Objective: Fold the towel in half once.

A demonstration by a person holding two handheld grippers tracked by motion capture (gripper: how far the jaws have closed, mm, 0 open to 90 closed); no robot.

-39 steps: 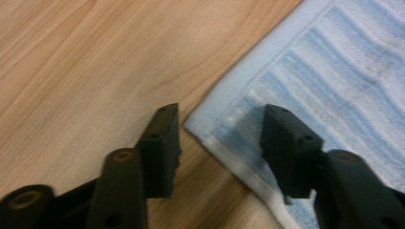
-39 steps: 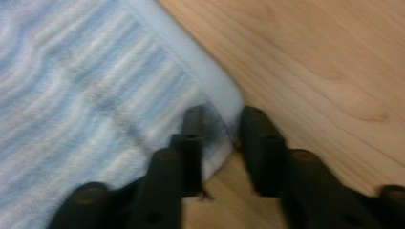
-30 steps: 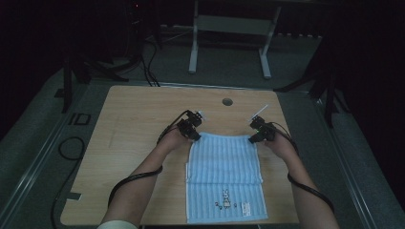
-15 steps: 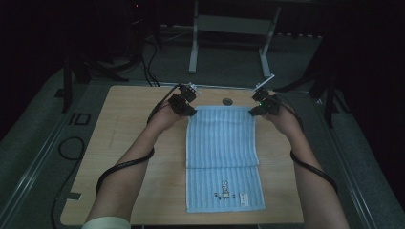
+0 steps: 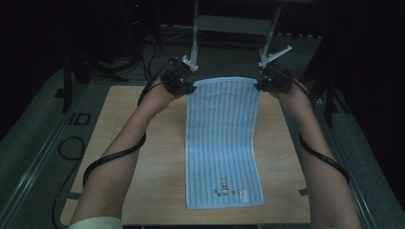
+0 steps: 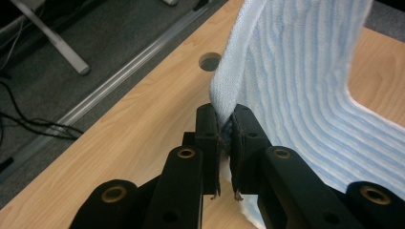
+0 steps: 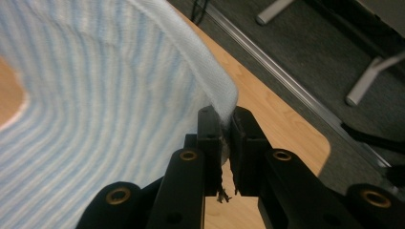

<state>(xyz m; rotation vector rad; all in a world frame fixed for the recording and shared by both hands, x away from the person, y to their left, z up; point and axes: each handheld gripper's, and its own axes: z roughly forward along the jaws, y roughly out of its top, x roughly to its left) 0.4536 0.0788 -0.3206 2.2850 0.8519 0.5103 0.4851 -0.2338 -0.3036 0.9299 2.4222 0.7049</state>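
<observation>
Gripping a blue striped towel [image 5: 223,143] by its far corners, left gripper [image 5: 184,85] clamped on the 11 o'clock corner, right gripper [image 5: 267,85] clamped on the 1 o'clock corner, far edge raised above the wooden table [image 5: 124,138], near end with small printed mark lying flat at 6 o'clock.

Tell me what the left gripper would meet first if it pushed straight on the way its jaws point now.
The left gripper is shut on a corner of the light blue striped towel, so towel comes first. Beyond that, its line seems to run to the light wooden tabletop near the round hole, though depth is unclear.
</observation>
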